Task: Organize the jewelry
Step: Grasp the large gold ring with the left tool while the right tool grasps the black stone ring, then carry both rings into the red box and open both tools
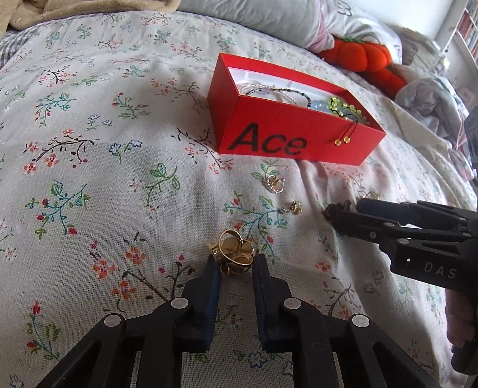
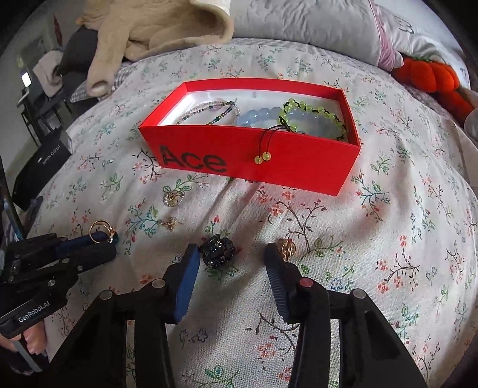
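Observation:
A red "Ace" box [image 1: 269,143] [image 2: 298,167] sits on the floral bedspread and holds several bead bracelets [image 2: 298,118]. My left gripper [image 1: 236,262] has its jaws around a gold ring cluster [image 1: 234,252], close on both sides; the cluster also shows in the right wrist view [image 2: 101,229]. My right gripper [image 2: 231,253] is open, with a dark beaded piece [image 2: 217,250] lying between its fingertips and a small gold earring [image 2: 286,248] by the right fingertip. Small gold pieces [image 1: 276,183] [image 1: 294,206] lie loose before the box.
An orange plush [image 1: 367,59] and pillows [image 2: 313,21] lie behind the box. A beige blanket [image 2: 149,27] is at the back left. A black box [image 2: 44,161] sits off the bed's left edge.

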`<action>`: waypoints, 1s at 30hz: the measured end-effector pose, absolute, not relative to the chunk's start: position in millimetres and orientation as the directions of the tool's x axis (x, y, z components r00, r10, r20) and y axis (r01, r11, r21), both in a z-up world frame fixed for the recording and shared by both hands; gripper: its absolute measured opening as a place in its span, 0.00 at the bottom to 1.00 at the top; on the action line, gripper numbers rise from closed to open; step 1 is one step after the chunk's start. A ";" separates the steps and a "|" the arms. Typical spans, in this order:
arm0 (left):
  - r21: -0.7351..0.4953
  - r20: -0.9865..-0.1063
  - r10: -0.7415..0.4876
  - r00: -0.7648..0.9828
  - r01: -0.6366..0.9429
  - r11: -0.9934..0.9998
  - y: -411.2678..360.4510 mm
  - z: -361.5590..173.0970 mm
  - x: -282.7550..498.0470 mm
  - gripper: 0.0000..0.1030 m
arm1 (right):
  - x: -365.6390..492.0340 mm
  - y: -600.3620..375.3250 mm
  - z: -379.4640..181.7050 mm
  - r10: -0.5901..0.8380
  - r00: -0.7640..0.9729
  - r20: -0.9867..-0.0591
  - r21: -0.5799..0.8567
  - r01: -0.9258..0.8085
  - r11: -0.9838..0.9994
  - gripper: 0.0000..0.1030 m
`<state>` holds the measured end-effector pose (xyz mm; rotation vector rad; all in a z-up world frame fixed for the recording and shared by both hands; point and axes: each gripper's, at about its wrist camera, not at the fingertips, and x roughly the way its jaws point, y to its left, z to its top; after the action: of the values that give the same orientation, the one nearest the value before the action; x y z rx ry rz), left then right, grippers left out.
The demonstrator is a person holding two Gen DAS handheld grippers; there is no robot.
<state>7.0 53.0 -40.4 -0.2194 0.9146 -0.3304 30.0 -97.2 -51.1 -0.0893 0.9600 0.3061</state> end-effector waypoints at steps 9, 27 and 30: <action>-0.327 -0.734 -0.368 0.570 0.178 0.928 54.1 -39.7 7.3 0.15 | 31.2 -91.7 -51.9 0.228 0.527 -0.818 0.057 -0.321 0.945 0.34; -0.295 -0.708 -0.357 0.609 0.204 0.933 43.4 -3.6 15.1 0.15 | 30.4 -89.8 -27.3 0.266 0.530 -0.805 0.102 -0.319 0.942 0.24; -0.292 -0.689 -0.361 0.628 0.215 0.932 39.3 9.4 19.8 0.15 | 31.8 -94.2 -14.5 0.273 0.551 -0.789 0.111 -0.309 0.945 0.24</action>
<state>19.8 39.3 9.4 -0.1889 0.8289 -0.3318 31.8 -94.2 -14.5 -0.0426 0.9257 0.3441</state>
